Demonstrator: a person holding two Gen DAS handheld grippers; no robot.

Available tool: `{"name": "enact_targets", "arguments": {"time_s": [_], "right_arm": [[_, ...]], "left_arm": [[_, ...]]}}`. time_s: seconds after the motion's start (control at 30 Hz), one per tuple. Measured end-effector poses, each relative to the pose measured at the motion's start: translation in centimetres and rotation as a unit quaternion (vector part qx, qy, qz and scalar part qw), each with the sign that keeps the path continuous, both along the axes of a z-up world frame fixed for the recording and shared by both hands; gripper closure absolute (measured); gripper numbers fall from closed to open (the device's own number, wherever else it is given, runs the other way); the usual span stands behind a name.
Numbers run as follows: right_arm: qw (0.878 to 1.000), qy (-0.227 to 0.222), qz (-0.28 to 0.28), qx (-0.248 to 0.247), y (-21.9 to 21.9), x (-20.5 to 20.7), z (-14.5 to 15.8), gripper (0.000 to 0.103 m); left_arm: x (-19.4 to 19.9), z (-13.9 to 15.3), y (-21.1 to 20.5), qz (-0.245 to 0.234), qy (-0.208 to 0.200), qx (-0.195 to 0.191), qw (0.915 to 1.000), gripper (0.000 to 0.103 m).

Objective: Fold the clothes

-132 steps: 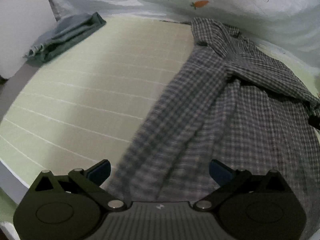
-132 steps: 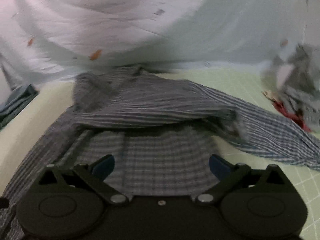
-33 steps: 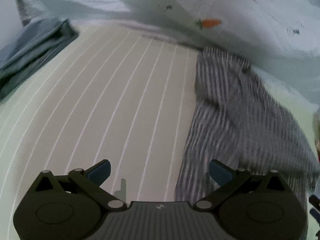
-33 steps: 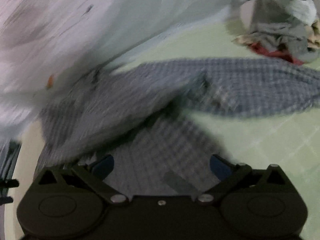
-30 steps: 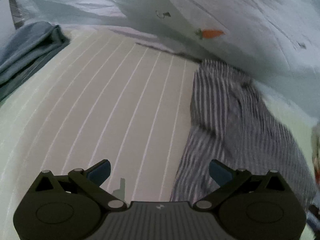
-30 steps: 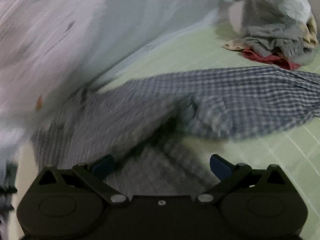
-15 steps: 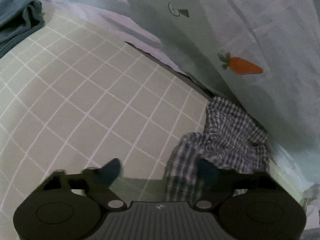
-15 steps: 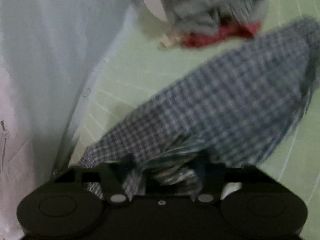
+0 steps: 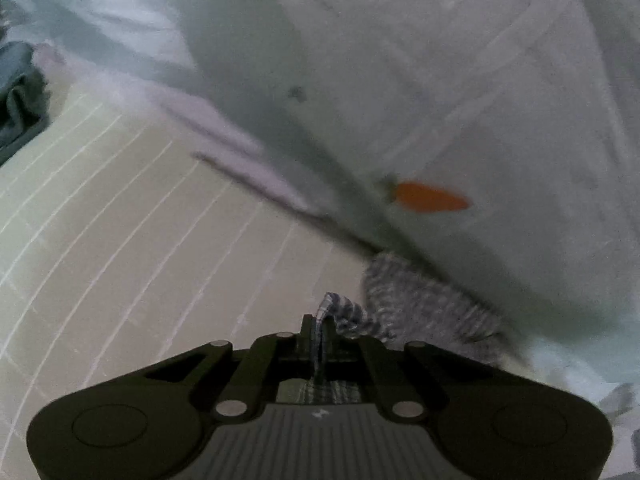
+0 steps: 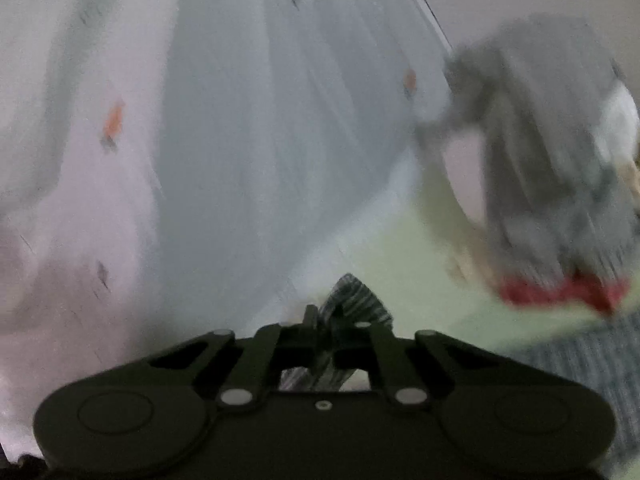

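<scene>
My left gripper (image 9: 318, 326) is shut on a fold of the grey checked shirt (image 9: 420, 300), which bunches just right of the jaws near the far edge of the pale green gridded mat (image 9: 140, 240). My right gripper (image 10: 324, 322) is shut on another fold of the same shirt (image 10: 354, 298); more of its cloth shows blurred at the lower right (image 10: 592, 356). Most of the shirt is hidden below both cameras.
A pale sheet with carrot prints (image 9: 428, 196) hangs behind the mat. A folded teal garment (image 9: 18, 96) lies at the far left. A pile of grey, white and red clothes (image 10: 560, 184) sits at the right in the right wrist view.
Both grippers were open over the spread shirt; they moved to its far edge and closed on it. Both views are now motion-blurred.
</scene>
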State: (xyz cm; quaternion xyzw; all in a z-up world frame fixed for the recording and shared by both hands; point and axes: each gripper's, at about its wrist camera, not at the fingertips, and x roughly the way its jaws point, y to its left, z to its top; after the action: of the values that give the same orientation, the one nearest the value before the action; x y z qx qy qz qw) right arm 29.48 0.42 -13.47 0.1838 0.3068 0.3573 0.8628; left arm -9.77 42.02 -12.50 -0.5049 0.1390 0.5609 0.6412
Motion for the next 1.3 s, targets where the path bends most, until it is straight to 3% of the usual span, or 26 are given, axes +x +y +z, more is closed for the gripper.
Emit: {"name": "enact_targets", "arguments": {"time_s": [0.07,0.17,0.3,0.37,0.4,0.43,0.47,0.5,0.53,0.57,0.6,0.7,0.77,0.97,1.17,1.27,1.3], "right_arm": [[0.999,-0.034,0.011,-0.002,0.9,0.3,1.2,0.097],[0.994,-0.081,0.032,-0.059,3.2,0.5,0.3,0.097],[0.981,-0.08,0.042,-0.17,5.2,0.9,-4.2,0.096],[0.968,-0.056,0.055,-0.239,5.6,1.4,-7.0,0.095],[0.961,-0.044,0.057,-0.266,5.6,1.6,-8.1,0.088],[0.958,-0.047,0.057,-0.276,5.5,1.5,-8.5,0.081],[0.955,-0.05,0.057,-0.286,5.3,1.4,-8.8,0.066],[0.952,-0.053,0.057,-0.296,5.2,1.4,-9.2,0.045],[0.949,-0.056,0.057,-0.306,5.0,1.3,-9.6,0.031],[0.945,-0.058,0.057,-0.316,4.9,1.2,-9.9,0.004],[0.942,-0.061,0.057,-0.326,4.8,1.2,-10.3,0.0],[0.957,-0.053,0.058,-0.279,3.8,1.3,-9.9,0.0],[0.962,-0.041,0.049,-0.265,3.7,1.6,-9.9,0.0],[0.96,-0.037,0.071,-0.268,4.3,1.2,-10.8,0.0],[0.958,-0.015,0.081,-0.274,4.9,1.7,-12.1,0.0],[0.959,-0.009,0.081,-0.272,5.0,1.7,-12.3,0.002],[0.961,-0.007,0.082,-0.266,5.0,1.6,-12.3,0.009]], "left_arm": [[0.9,-0.1,0.2,-0.007,0.023,0.002,0.9997,0.101],[2.2,-1.5,0.4,-0.014,0.074,-0.005,0.9971,0.101],[2.4,-4.9,1.0,-0.022,0.11,-0.045,0.9926,0.098],[2.1,-5.6,0.9,-0.024,0.116,-0.052,0.9915,0.088],[2.0,-5.8,0.8,-0.025,0.119,-0.053,0.9911,0.083],[1.9,-5.8,0.7,-0.025,0.127,-0.052,0.9902,0.063],[1.9,-5.5,0.4,-0.025,0.143,-0.048,0.9883,0.049],[2.0,-5.1,0.1,-0.024,0.161,-0.038,0.9859,0.02],[2.0,-4.6,-0.5,-0.025,0.173,-0.018,0.9844,0.008],[2.0,-4.1,-1.2,-0.028,0.182,0.008,0.9829,0.007],[2.0,-3.6,-1.9,-0.034,0.19,0.029,0.9808,0.007],[2.7,-2.7,-3.8,-0.062,0.216,0.054,0.9728,0.003],[3.0,-2.5,-5.3,-0.074,0.213,0.072,0.9715,0.003],[4.6,-2.2,-11.1,-0.134,0.203,0.111,0.9636,0.002],[6.2,-4.1,-15.9,-0.168,0.212,0.068,0.9601,0.002],[6.3,-5.0,-16.8,-0.165,0.196,0.037,0.9659,0.002],[6.2,-5.2,-17.0,-0.162,0.187,0.029,0.9685,0.002]]}}
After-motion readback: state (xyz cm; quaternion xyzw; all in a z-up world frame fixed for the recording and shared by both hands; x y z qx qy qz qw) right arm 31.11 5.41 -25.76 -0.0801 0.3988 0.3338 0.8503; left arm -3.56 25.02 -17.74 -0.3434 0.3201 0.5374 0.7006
